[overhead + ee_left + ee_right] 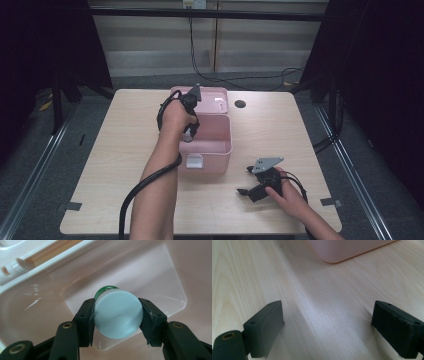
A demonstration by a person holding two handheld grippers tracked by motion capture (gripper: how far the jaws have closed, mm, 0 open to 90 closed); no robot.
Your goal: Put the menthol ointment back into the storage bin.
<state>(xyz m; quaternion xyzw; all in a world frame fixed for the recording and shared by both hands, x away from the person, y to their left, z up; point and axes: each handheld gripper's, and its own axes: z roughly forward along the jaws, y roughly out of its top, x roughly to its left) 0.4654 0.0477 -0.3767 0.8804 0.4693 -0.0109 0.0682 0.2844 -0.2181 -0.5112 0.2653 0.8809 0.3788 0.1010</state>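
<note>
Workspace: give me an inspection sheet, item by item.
Surface: pale wood table, round hole near the far edge.
Job's things: pink box, lid open at the back; bottle with pale cap and green body, held inside the box.
Clutter: tape pieces on the table's near corners.
Grippers: left claw shut on the bottle, inside the box; right claw open, nothing between its jaws, low over the table near the box.
Cables: black cable trailing along the left forearm; more cables on the floor behind the table.
Surroundings: dark frame posts at both sides, pale wall panels behind.
</note>
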